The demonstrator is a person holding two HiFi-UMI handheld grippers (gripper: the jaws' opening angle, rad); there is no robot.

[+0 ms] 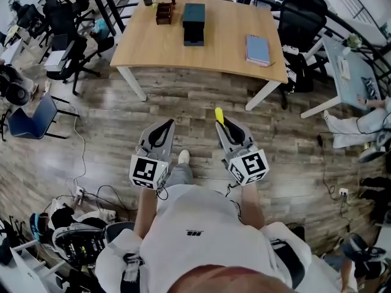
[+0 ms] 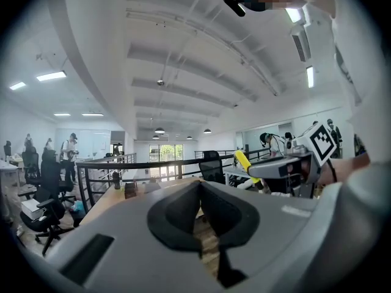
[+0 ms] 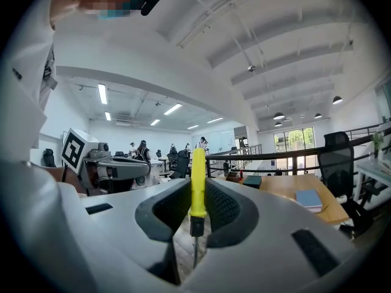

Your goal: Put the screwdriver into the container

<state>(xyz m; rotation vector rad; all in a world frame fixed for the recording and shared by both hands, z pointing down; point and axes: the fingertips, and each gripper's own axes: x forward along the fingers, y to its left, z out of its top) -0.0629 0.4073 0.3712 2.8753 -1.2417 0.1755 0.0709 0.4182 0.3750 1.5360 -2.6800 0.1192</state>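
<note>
Right now the right gripper (image 3: pixel 197 209) is clamped on the yellow-handled screwdriver (image 3: pixel 198 176), whose handle sticks out past the jaws. The left gripper (image 2: pixel 200 191) has its jaws pressed together on nothing. Both hang over the wooden floor (image 1: pixel 183 105), well apart from the tabletop (image 1: pixel 226 47) carrying the dark container (image 1: pixel 194 22).

screwdriver (image 1: pixel 219 115) mostly hidden by right tongs (image 1: pixel 224 125) in head view, container (image 1: pixel 194 16) interior too small to tell

Left gripper (image 1: pixel 167 124) closed empty, right gripper (image 1: pixel 221 126) clamps the screwdriver (image 3: pixel 197 182)
</note>
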